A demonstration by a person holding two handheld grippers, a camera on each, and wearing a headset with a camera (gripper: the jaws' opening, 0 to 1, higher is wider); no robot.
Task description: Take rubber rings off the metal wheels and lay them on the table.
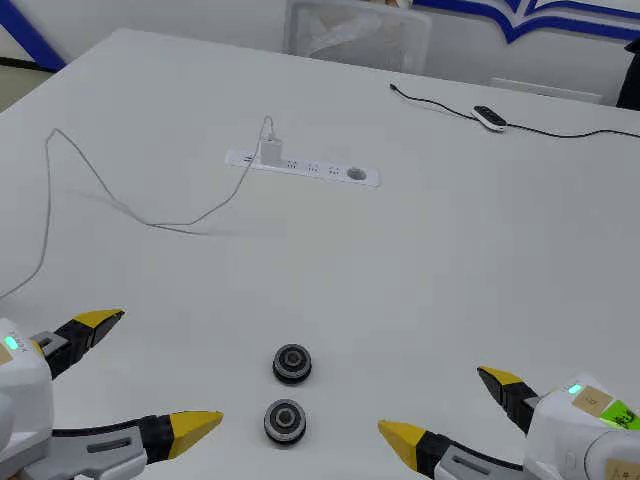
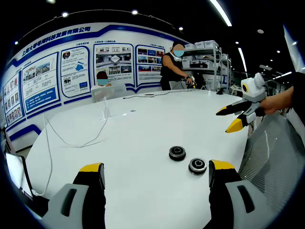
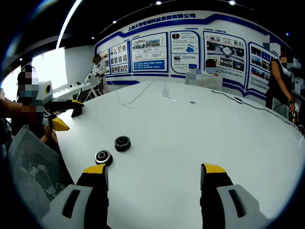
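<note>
Near the table's (image 1: 400, 260) front edge, two wheels (image 1: 292, 363) sit between left gripper (image 1: 160, 370) and right gripper (image 1: 440, 402), both wide open, empty. Rings (image 1: 268, 421) look soft, stretchy: pinch the rim.

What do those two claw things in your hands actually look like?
The left gripper and right gripper match: white bodies with a small green light, grey jaw bases, black jaws capped with pointed yellow tips. The right one also carries a tan label and a green sticker.
</note>
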